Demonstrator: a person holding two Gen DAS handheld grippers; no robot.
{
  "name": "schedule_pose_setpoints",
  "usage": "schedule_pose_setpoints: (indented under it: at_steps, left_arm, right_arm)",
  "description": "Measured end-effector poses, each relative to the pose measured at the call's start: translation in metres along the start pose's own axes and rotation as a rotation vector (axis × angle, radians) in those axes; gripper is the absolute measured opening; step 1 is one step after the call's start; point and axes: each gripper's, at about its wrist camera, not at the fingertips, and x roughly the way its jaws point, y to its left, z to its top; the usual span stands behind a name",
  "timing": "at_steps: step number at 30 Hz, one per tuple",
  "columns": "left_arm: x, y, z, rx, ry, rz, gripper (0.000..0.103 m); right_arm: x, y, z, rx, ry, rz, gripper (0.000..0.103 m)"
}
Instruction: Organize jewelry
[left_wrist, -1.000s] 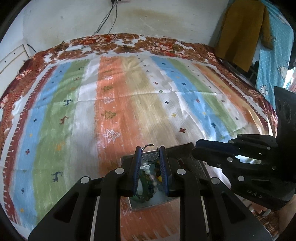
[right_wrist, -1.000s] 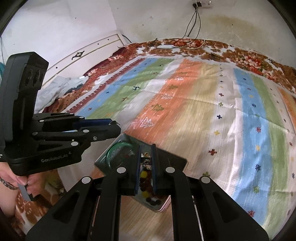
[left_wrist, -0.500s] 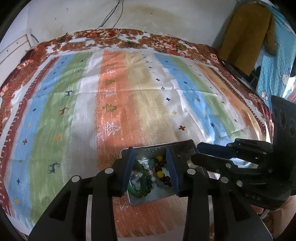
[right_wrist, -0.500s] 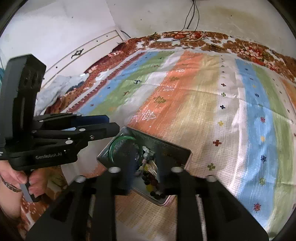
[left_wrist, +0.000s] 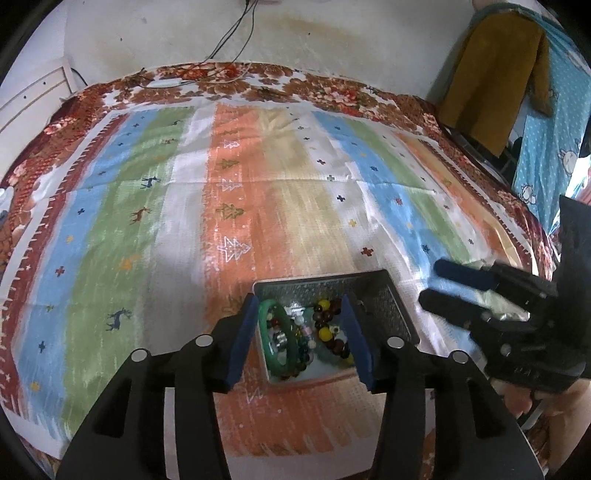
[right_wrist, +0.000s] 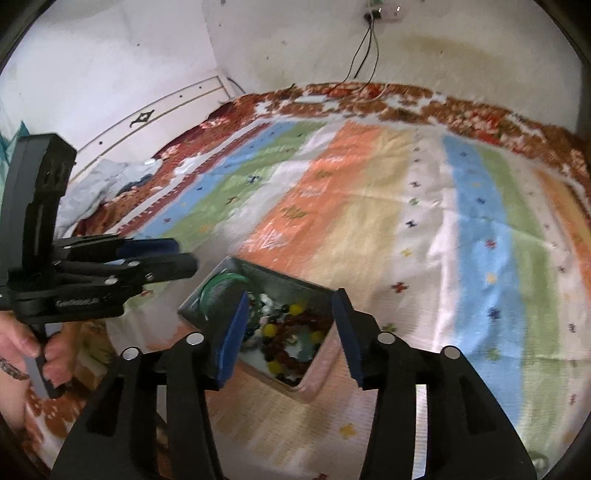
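Note:
A metal tray (left_wrist: 388, 295) sits on the striped bedspread near its front edge; it also shows in the right wrist view (right_wrist: 295, 282). It holds a green bangle (left_wrist: 284, 332), beaded bracelets (left_wrist: 327, 325) with yellow and dark red beads, and small pieces. My left gripper (left_wrist: 301, 339) is open and empty above the tray. My right gripper (right_wrist: 290, 332) is open and empty above the tray too. In the left wrist view the right gripper (left_wrist: 443, 291) is at the right of the tray. In the right wrist view the left gripper (right_wrist: 177, 254) is at the left.
The striped bedspread (left_wrist: 258, 184) covers the whole bed. A wall with hanging cables (left_wrist: 229, 33) runs behind it. A mustard garment (left_wrist: 491, 74) and blue cloth (left_wrist: 546, 147) hang at the right. Crumpled cloth (right_wrist: 107, 181) lies at the bed's left edge.
Both grippers were shut on jewelry over the tray; they have opened, the pieces now lie in the tray, and both grippers have lifted back from it.

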Motion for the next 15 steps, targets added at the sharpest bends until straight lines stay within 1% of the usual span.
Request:
schedule_pose_setpoints:
  at_steps: [1,3,5,7,8,11,13,15]
  left_arm:
    - [-0.001,0.001,-0.002,0.002,-0.002,0.004,0.054]
    - [-0.007,0.004,-0.006,-0.016,-0.008,-0.005,0.056]
    - [-0.011,0.006,-0.009,-0.024,-0.013,-0.007,0.062]
    - [-0.015,0.004,-0.012,-0.020,-0.022,-0.004,0.067]
    - [-0.016,0.002,-0.014,-0.013,-0.025,-0.002,0.072]
    - [-0.018,-0.005,-0.019,0.019,-0.036,0.010,0.082]
    - [-0.019,-0.012,-0.023,0.058,-0.048,0.035,0.087]
    - [-0.019,-0.017,-0.025,0.086,-0.055,0.049,0.091]
  right_arm:
    - [-0.001,-0.001,-0.001,0.005,0.001,0.005,0.053]
    - [-0.004,-0.004,-0.005,0.015,0.006,0.002,0.056]
    - [-0.005,-0.005,-0.008,0.013,0.012,0.001,0.057]
    - [-0.007,-0.004,-0.010,0.012,0.009,0.003,0.061]
    - [-0.009,-0.004,-0.011,0.011,0.006,0.004,0.063]
    - [-0.014,-0.003,-0.013,0.015,-0.007,0.006,0.070]
    - [-0.016,-0.003,-0.017,0.016,-0.010,0.004,0.073]
    - [-0.018,-0.003,-0.020,0.011,-0.010,-0.006,0.079]
